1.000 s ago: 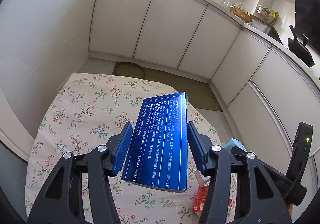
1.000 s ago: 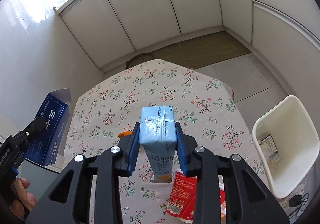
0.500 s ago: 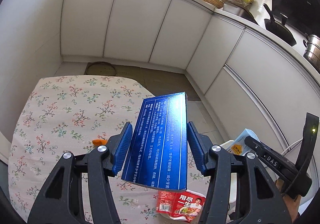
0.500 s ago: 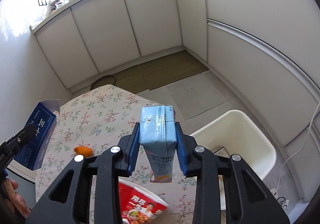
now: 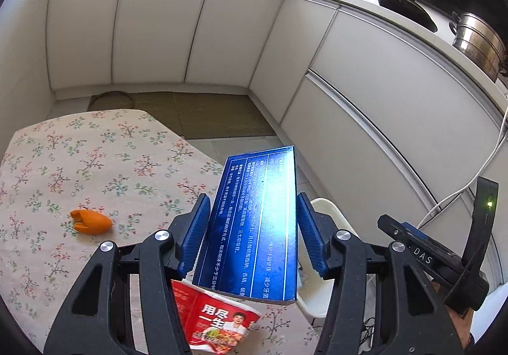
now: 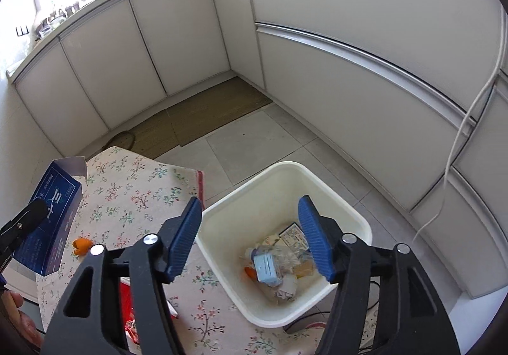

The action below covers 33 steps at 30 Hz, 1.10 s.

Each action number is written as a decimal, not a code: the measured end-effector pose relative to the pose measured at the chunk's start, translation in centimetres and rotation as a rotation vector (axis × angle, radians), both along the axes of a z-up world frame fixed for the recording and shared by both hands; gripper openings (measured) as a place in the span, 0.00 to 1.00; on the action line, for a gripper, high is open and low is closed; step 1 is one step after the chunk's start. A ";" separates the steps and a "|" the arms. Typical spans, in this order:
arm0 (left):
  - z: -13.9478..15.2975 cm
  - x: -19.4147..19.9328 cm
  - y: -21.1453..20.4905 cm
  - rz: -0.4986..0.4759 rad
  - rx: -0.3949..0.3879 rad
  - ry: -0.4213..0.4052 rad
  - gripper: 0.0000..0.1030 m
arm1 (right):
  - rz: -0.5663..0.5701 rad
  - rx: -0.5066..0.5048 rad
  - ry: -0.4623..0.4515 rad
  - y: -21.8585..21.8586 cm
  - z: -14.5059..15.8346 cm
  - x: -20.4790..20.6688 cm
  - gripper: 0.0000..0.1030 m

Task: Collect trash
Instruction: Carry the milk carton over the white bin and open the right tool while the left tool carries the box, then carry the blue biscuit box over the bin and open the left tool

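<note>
Trash sits heaped in the white rectangular plastic bin (image 6: 333, 193) that your right gripper (image 6: 250, 237) hangs directly above, its blue ribbed jaws spread wide with nothing between them. Inside the bin, on top of crumpled wrappers, lies a pale blue drink carton (image 6: 266, 269) on its side, beside an orange scrap and a small printed card.

Your left gripper (image 5: 252, 229) is clenched on a long dark blue cardboard box (image 5: 254, 221) printed with white text, tilted forward — held in the air at the bin-side edge of the table. In the right wrist view the same box (image 6: 50, 221) shows well to the left of the bin, one white end flap open.

Just beside the bin stands a table under a cream floral cloth (image 5: 79, 164), its corner close against the bin's rim. On the cloth, well apart from the bin, rests a curled piece of orange peel (image 5: 90, 221). Nearer the bin, partly hidden under the blue box, lies a red and white printed noodle packet (image 5: 216, 320).

White kitchen cabinets (image 6: 349, 37) curve round behind the bin, and a brown woven mat (image 6: 206, 120) covers the floor beyond it.
</note>
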State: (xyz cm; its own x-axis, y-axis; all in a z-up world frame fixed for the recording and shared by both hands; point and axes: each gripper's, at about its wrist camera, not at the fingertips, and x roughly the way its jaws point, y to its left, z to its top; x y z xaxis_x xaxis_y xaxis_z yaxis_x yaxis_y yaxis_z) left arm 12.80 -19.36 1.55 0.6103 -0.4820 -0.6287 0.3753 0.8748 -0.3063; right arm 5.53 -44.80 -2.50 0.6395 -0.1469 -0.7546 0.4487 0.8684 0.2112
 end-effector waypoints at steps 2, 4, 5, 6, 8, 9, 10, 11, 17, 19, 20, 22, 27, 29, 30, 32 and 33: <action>-0.3 -0.2 -1.9 -0.033 0.005 -0.003 0.51 | -0.036 -0.009 0.020 -1.3 -0.3 -1.3 0.75; -0.6 -0.4 -3.7 -0.067 0.004 0.005 0.51 | -0.068 -0.029 0.039 -2.5 -0.5 -2.4 0.76; -0.9 -0.5 -4.7 -0.086 0.002 0.010 0.51 | -0.081 -0.040 0.047 -3.0 -0.5 -3.0 0.78; -1.1 -0.6 -5.4 -0.102 0.003 0.012 0.51 | -0.102 -0.053 0.053 -3.6 -0.5 -3.7 0.80; -1.7 -0.8 -6.9 -0.134 0.014 0.010 0.51 | -0.147 -0.076 0.057 -4.7 -0.4 -5.0 0.86; -2.0 -1.1 -7.7 -0.152 0.023 0.006 0.51 | -0.165 -0.079 0.057 -5.4 -0.5 -5.6 0.86; -2.3 -1.2 -8.3 -0.167 0.028 0.006 0.51 | -0.181 -0.077 0.057 -5.9 -0.6 -6.2 0.86; -2.6 -1.2 -8.9 -0.181 0.026 0.014 0.51 | -0.195 -0.072 0.059 -6.3 -0.7 -6.7 0.86; -4.5 -1.1 -11.4 -0.244 0.043 0.043 0.53 | -0.243 -0.068 0.091 -8.1 -1.7 -7.3 0.86; -5.0 -0.9 -11.7 -0.267 0.033 0.069 0.54 | -0.242 -0.082 0.101 -7.8 -1.9 -6.9 0.86; -5.3 -0.8 -11.8 -0.264 0.037 0.080 0.55 | -0.239 -0.088 0.103 -7.7 -1.9 -6.9 0.86; -5.4 -0.6 -11.6 -0.257 0.050 0.085 0.60 | -0.235 -0.094 0.105 -7.5 -1.9 -6.7 0.86; -4.7 -0.6 -9.9 -0.205 0.088 0.053 0.72 | -0.206 -0.098 0.096 -6.2 -1.6 -6.0 0.86; -4.3 -0.6 -8.6 -0.164 0.117 0.043 0.75 | -0.182 -0.102 0.092 -5.3 -1.4 -5.4 0.86; -4.0 -0.4 -7.6 -0.140 0.126 0.048 0.78 | -0.171 -0.105 0.091 -4.9 -1.3 -5.2 0.86; -3.8 0.1 -5.5 -0.105 0.129 0.083 0.81 | -0.136 -0.113 0.088 -3.8 -1.1 -4.6 0.86; -3.8 0.4 -4.7 -0.092 0.135 0.101 0.81 | -0.122 -0.114 0.088 -3.3 -1.1 -4.4 0.86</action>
State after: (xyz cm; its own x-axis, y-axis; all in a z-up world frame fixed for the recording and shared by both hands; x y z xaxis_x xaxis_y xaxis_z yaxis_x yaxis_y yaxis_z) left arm 13.22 -24.02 -2.23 0.4982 -0.4401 -0.7470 0.4291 0.8738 -0.2287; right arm 1.13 -48.15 -3.60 0.5443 -0.3071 -0.7807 0.5642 0.8227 0.0698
